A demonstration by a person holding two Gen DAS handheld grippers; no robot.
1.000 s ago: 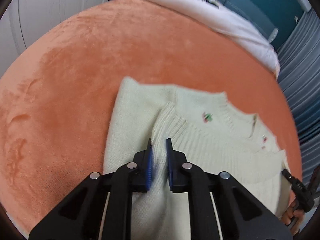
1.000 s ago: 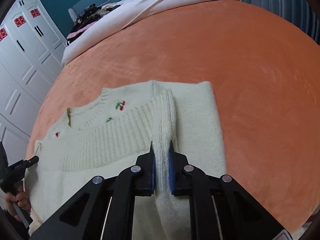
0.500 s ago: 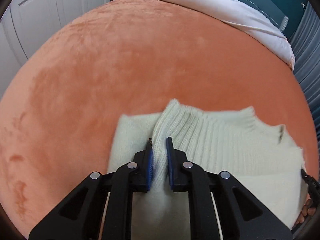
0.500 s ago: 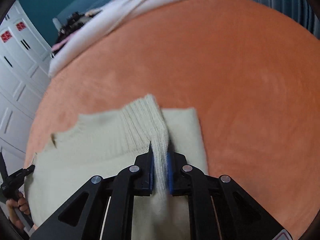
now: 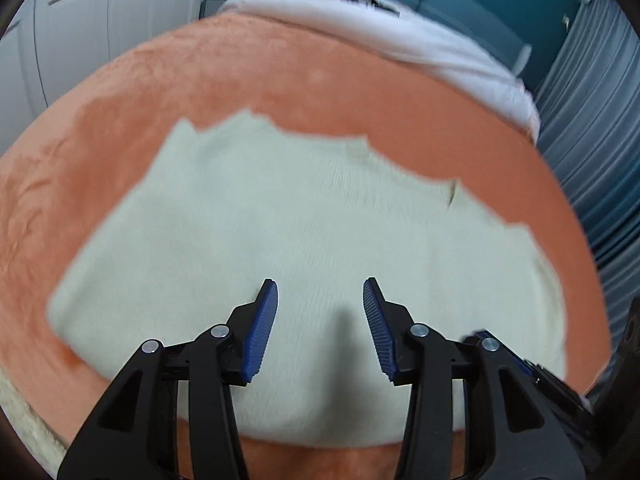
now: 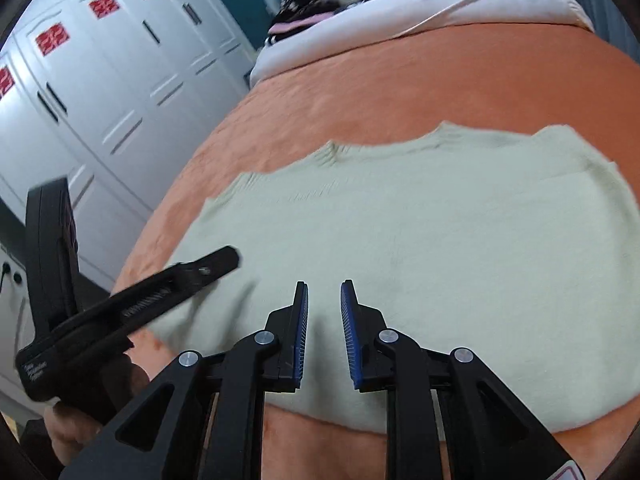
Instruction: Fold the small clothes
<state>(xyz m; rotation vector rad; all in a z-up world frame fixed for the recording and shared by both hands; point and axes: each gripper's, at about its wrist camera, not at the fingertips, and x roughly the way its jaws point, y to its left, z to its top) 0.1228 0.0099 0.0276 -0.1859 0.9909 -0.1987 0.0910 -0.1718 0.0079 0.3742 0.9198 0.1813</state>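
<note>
Showing, left wrist view: left claw parted wide, jaws just opened, nothing gripped; cream sweater lies folded across frame centre on the orange bed.
Right wrist view: right claw narrowly parted, jaws just opened, empty above the sweater.

We see the left tongs over the cream sweater, their jaws just parted with nothing between the blue pads. The sweater lies folded flat on the orange blanket.
</note>
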